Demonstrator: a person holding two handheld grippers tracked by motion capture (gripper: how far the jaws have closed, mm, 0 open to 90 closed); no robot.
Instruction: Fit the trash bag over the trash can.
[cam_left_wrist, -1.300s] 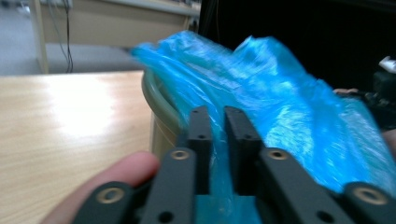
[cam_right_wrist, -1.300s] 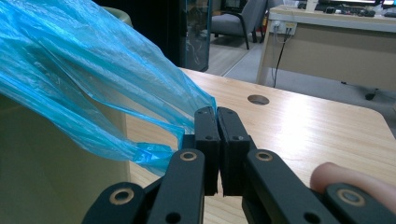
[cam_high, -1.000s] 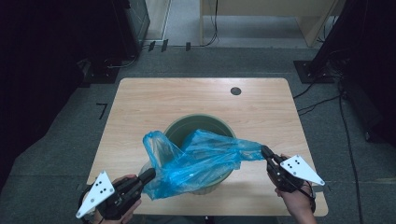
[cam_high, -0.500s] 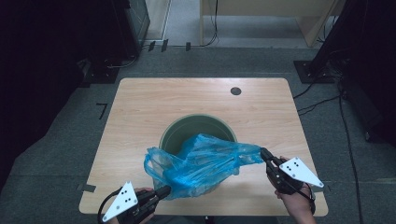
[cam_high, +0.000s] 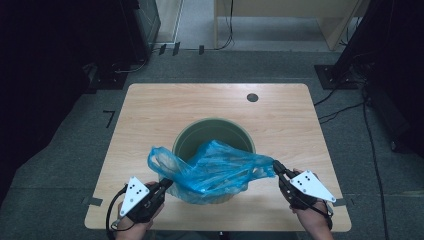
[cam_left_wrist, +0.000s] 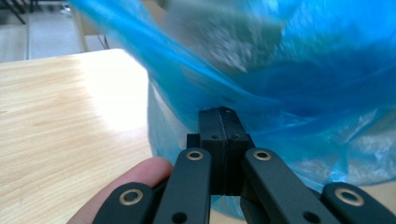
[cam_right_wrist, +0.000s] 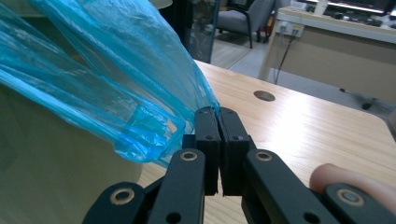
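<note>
Wooden table (cam_high: 150, 115), both tongs (cam_high: 165, 184) (cam_high: 276, 166) low at near edge, clamped on blue bag (cam_high: 215, 170).

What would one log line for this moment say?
left hand-held gripper: shut on blue plastic bag | right hand-held gripper: shut on bag | bag: stretched over green bin

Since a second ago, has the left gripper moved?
Yes. The left gripper has slid right along the table's near edge, closer under the green bin, gripping the blue bag.

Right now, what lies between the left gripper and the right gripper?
In the high view, the crumpled blue plastic bag stretches between the left gripper and the right gripper, over the round green bin.
</note>
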